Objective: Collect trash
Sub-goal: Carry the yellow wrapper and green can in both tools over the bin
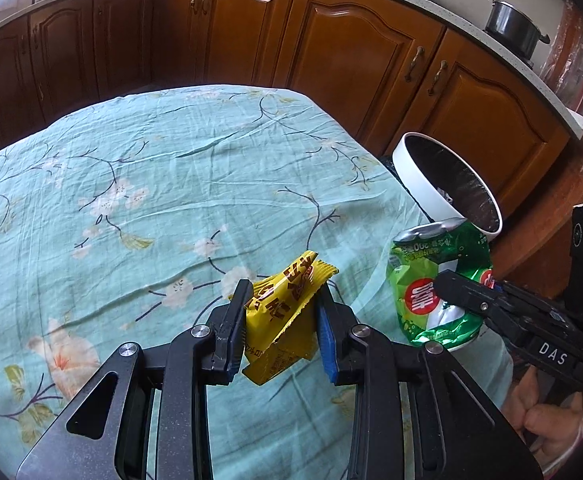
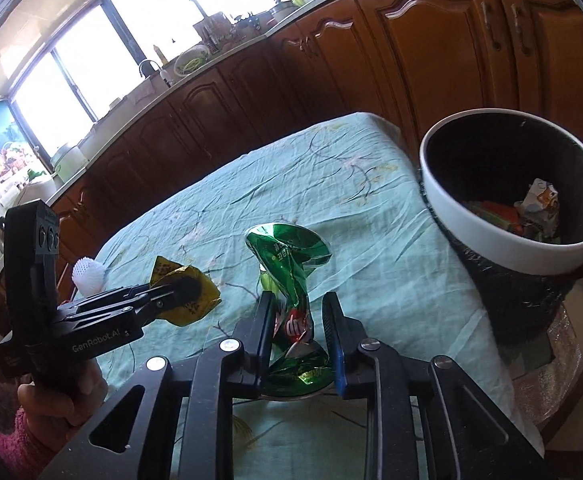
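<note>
My left gripper [image 1: 281, 312] is shut on a crumpled yellow snack wrapper [image 1: 283, 320] and holds it above the table; the wrapper also shows in the right wrist view [image 2: 183, 292]. My right gripper [image 2: 297, 320] is shut on a crushed green drink can [image 2: 291, 280], held upright above the cloth; the can shows in the left wrist view [image 1: 431, 284] to the right of the wrapper. A white-rimmed trash bin [image 2: 503, 248] with a black liner stands off the table's right edge, with several pieces of trash inside. The bin shows in the left wrist view [image 1: 415, 176] too.
The table is covered by a teal floral cloth [image 1: 151, 184]. Brown kitchen cabinets [image 1: 331, 40] run behind it. A pot [image 1: 513, 24] sits on the counter. A small white mesh object [image 2: 87, 274] lies near the table's left side.
</note>
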`<state>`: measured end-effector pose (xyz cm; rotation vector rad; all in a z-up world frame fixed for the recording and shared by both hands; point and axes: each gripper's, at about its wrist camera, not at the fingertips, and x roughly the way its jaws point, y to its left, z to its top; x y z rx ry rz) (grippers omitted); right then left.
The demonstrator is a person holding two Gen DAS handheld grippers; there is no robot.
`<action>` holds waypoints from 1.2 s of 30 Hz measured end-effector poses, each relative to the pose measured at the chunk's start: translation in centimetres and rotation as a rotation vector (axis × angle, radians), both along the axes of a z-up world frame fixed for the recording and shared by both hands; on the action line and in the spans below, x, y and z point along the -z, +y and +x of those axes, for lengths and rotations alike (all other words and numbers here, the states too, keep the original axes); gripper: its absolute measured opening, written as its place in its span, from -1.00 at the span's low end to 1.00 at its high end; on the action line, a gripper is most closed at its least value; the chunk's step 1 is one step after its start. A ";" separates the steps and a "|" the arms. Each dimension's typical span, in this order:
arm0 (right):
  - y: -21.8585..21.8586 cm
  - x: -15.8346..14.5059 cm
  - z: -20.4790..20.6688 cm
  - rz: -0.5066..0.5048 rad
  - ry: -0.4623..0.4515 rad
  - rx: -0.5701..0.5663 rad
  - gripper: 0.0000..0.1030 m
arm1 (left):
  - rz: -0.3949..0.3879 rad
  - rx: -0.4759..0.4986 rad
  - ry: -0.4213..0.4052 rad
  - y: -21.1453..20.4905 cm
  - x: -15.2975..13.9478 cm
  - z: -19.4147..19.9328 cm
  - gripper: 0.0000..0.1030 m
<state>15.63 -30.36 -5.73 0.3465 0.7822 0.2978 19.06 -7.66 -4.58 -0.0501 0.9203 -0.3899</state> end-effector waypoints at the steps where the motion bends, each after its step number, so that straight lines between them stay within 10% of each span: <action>1: -0.7 -0.2 -0.1 0.003 -0.007 0.020 -0.53 | 0.003 0.007 -0.005 -0.5 -0.2 0.0 -0.44; 36: -12.9 -4.2 -0.7 -0.028 -0.103 0.286 -0.54 | 0.056 0.204 -0.098 -14.5 -3.9 2.8 -0.44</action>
